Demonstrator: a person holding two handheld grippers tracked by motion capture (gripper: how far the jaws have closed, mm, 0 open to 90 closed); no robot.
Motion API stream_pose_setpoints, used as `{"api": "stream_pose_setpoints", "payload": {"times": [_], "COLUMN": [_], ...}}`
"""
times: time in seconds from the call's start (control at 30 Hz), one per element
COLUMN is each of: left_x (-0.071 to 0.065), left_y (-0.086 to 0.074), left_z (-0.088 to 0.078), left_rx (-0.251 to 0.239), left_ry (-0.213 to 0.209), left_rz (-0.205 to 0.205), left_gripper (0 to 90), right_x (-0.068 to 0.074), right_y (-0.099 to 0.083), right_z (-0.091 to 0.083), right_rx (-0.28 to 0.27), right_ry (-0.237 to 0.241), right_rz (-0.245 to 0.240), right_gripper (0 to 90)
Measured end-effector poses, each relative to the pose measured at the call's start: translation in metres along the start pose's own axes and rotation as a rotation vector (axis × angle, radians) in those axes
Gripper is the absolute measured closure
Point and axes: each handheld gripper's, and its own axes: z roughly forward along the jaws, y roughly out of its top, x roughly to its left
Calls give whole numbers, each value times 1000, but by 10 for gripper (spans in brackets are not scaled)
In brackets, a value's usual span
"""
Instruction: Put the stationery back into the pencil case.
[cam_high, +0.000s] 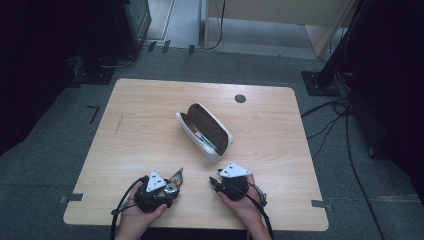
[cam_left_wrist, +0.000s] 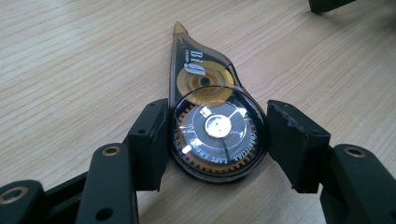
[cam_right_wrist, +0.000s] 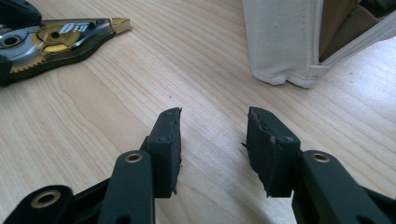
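A clear dark correction tape dispenser with a gold reel lies flat on the wooden table, near its front edge. My left gripper has both pads against the round end of the dispenser, and its gold tip points away from me. In the high view the left gripper sits at the front left with the dispenser in its jaws. My right gripper rests beside it at the front right. In its own view the right gripper stands open over bare wood, with the dispenser off to its left.
An open white glasses case with a brown lining lies slantwise at the table's middle, and its near end stands just beyond my right gripper. A small dark round hole marks the far side of the table. Cables and stand bases lie on the floor around it.
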Motion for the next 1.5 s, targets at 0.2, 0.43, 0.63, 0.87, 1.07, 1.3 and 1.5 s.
{"api": "stream_pose_setpoints", "payload": {"times": [0.2, 0.43, 0.63, 0.87, 1.07, 1.3, 1.5], "left_x": [4, 5, 7, 7, 6, 5, 7], "left_y": [2, 6, 6, 10, 13, 17, 18], "left_z": [-1, -2, -2, 1, 1, 0, 1], "left_rx": [-4, -2, 2, 2, 1, -3, 5], "left_ry": [-34, -57, -75, -95, -108, -137, -163], "left_rz": [-21, -27, -24, -34, -35, -42, -60], "left_gripper": [421, 421, 421, 421, 421, 421, 422], "right_x": [2, 7, 11, 16, 19, 30, 34], "right_y": [0, 1, 4, 7, 9, 14, 18], "right_z": [0, 2, 5, 9, 10, 16, 19], "right_rx": [-3, 4, 8, -7, -30, -39, -106], "right_ry": [75, 159, 199, 186, 252, 257, 260], "right_rz": [-23, -107, -153, -196, -206, -302, -339], "right_gripper": [542, 533, 541, 542, 553, 547, 566]}}
